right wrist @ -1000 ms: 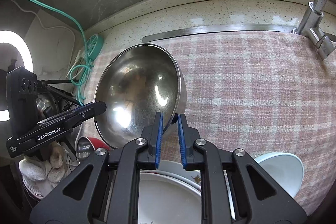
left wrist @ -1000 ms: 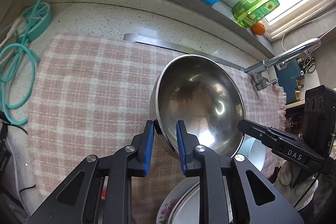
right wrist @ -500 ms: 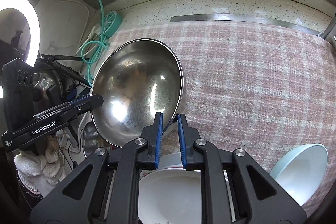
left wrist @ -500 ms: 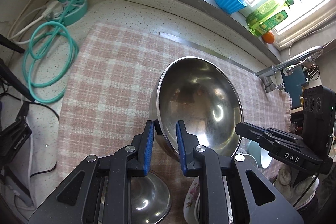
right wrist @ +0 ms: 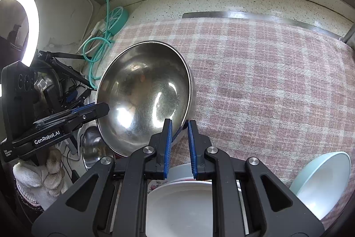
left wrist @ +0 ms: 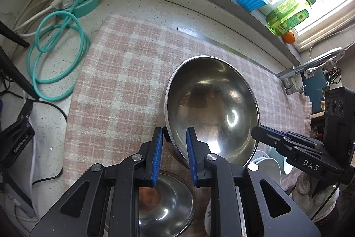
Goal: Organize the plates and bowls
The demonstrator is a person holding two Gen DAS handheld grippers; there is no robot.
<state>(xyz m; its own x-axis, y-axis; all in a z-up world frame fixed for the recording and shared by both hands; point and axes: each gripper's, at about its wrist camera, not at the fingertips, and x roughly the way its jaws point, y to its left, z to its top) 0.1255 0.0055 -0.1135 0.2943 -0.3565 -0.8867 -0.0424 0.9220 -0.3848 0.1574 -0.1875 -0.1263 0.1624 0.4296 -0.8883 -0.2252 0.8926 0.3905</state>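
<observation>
Large steel mixing bowl (left wrist: 210, 108) held tilted above the pink checked cloth (left wrist: 124, 72), gripped on opposite sides of its rim. Left gripper (left wrist: 174, 141) clamped on the near rim; right gripper (right wrist: 179, 129) clamped on the opposite rim edge. Below: smaller steel bowl (left wrist: 164, 201), white plate (right wrist: 179, 208), pale blue bowl (right wrist: 321, 181) at cloth's right edge. Floral-rimmed dish (left wrist: 208, 214) partly hidden, type unclear. Teal cable coil (left wrist: 55, 52) on speckled counter (left wrist: 137, 6).

Steel bowl (left wrist: 210, 108) shifted toward counter's left.
</observation>
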